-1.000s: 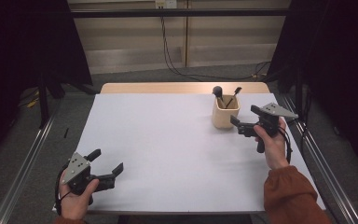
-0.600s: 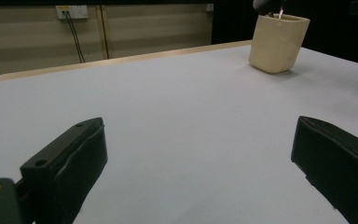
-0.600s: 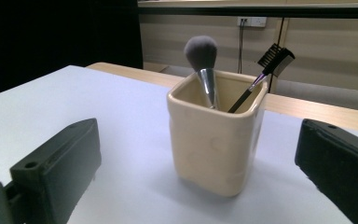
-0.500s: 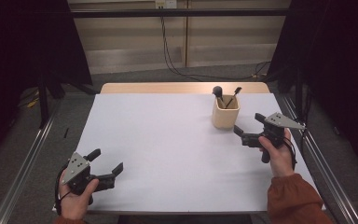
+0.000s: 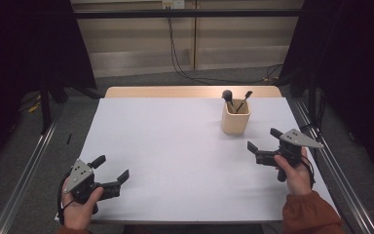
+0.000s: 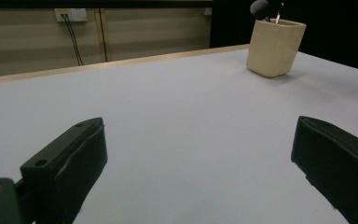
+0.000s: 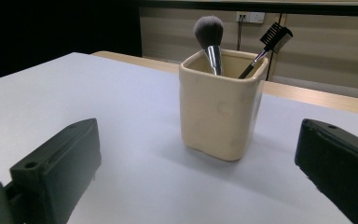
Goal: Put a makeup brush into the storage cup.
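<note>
Two brushes upright in beige cup (image 7: 219, 109), right gripper (image 5: 264, 140) near it, left gripper (image 5: 111, 168) well apart, both gaping empty

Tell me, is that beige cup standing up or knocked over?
Upright. The cup sits flat on the white table, mouth up, with a makeup brush and comb brush sticking out.

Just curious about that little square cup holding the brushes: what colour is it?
The cup is a plain cream beige, clearest in the right gripper view.
</note>
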